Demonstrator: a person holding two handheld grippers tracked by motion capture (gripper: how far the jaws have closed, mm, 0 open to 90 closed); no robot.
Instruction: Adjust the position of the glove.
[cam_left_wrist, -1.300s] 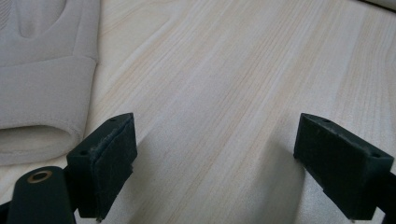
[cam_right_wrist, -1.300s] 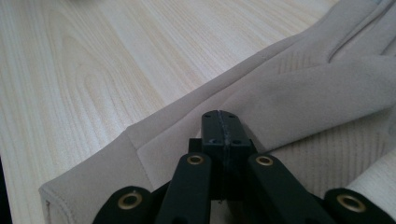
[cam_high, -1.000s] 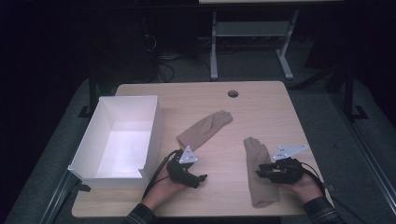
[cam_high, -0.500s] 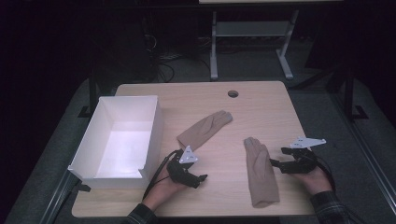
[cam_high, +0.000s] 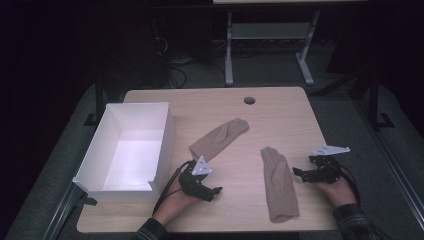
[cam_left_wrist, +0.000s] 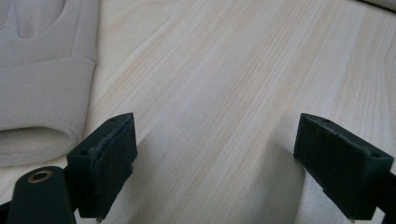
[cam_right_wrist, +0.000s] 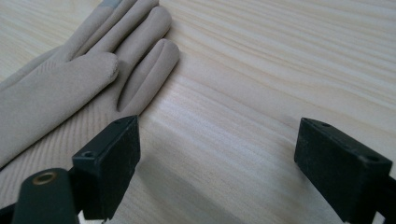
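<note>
Gloves lie on my wooden table (cam_high: 280, 107): from the high view I see two beige ones, the far glove (cam_high: 219, 138) slanted near the middle and the near glove (cam_high: 279, 184) lying lengthwise toward my right side. A white box (cam_high: 95, 157) stands at the left edge, well apart from both. My left gripper (cam_high: 212, 191) rests on the table between the box and the near glove, just below the cuff of the far glove. My right gripper (cam_high: 298, 173) is just beside the near glove, on its right, not touching it.

In the left gripper view, my left jaws stand wide apart with bare wood between them. This view adds the ribbed cuff of a glove (cam_left_wrist: 42, 93) at the left; which glove it is, I cannot tell from here.

In the right gripper view, my right jaws have just been opening and stand wide, nothing between them. Here I see the near glove's fingers (cam_right_wrist: 140, 51) flat on the wood, close beside one jaw.
</note>
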